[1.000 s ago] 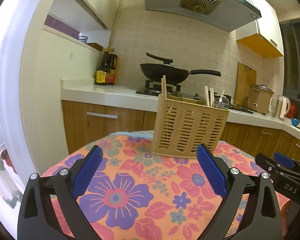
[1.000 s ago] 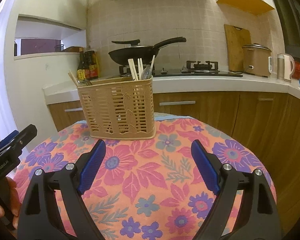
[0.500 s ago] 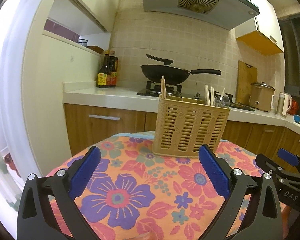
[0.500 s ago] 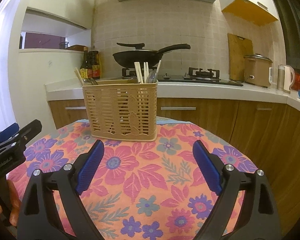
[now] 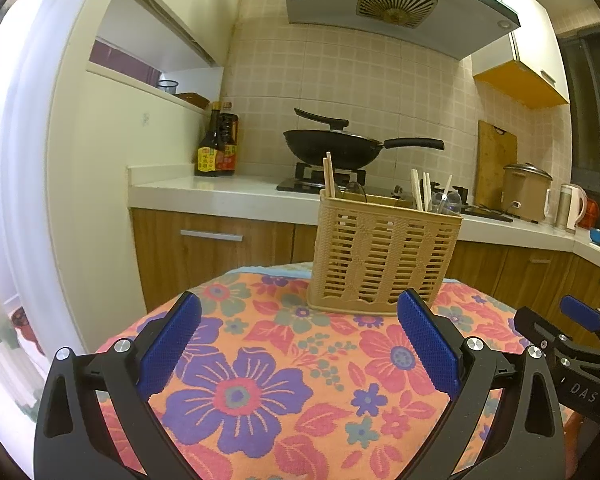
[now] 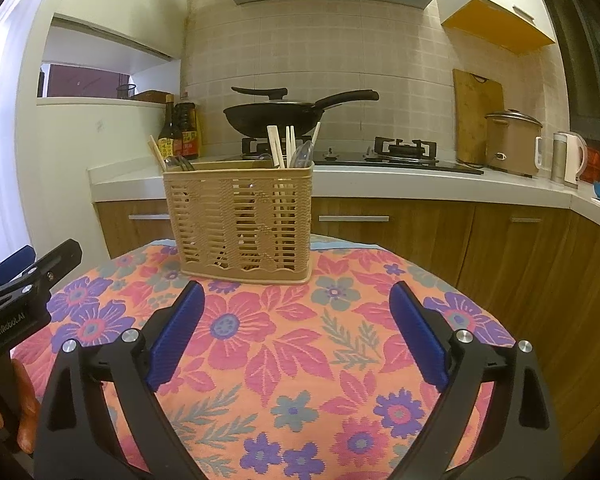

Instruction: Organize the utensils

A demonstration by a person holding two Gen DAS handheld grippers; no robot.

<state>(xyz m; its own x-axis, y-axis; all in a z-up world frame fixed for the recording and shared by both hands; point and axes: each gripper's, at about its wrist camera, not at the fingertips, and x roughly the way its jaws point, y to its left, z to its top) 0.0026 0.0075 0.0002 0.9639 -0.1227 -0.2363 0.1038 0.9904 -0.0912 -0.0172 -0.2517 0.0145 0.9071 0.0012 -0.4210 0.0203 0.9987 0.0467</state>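
Note:
A beige slotted utensil basket (image 5: 384, 252) stands at the far side of the round table with the flowered cloth (image 5: 284, 364); it also shows in the right wrist view (image 6: 240, 220). Chopsticks (image 5: 329, 174) and clear spoons (image 5: 446, 202) stick up out of it, and they show in the right wrist view as chopsticks (image 6: 276, 146) and a spoon (image 6: 302, 154). My left gripper (image 5: 298, 344) is open and empty, short of the basket. My right gripper (image 6: 298, 332) is open and empty, short of the basket too. No loose utensil shows on the cloth.
Behind the table runs a kitchen counter (image 5: 220, 192) with a black wok (image 5: 332, 146) on the stove, sauce bottles (image 5: 216, 148), a cutting board (image 6: 478, 116), a rice cooker (image 6: 512, 140) and a kettle (image 6: 570, 156). A white wall (image 5: 88, 200) stands at the left.
Both grippers have tilted up and drawn back slightly, so the basket sits higher and a little farther off in both views. Both stay open and empty.

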